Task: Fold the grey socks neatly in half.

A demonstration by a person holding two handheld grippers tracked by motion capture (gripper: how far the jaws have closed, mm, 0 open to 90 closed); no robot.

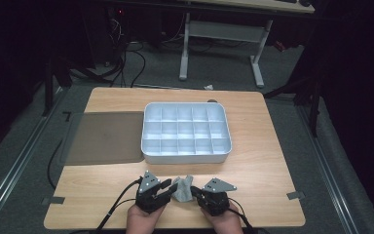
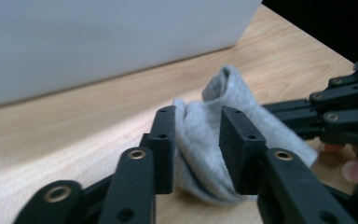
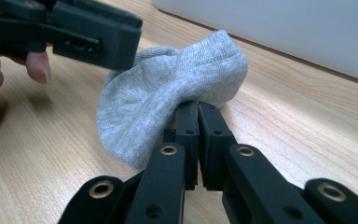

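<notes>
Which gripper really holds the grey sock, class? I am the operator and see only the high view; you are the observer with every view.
Observer: The right gripper. In the right gripper view its jaws are shut on a fold of the grey sock.
Operator: And the left one?
Observer: In the left gripper view, the left gripper has its jaws apart. The sock is between them but is not pinched.
Operator: Does the sock lie flat?
Observer: No, it is bunched up. One end rises off the table, in front of the white tray and apart from its wall.
</notes>
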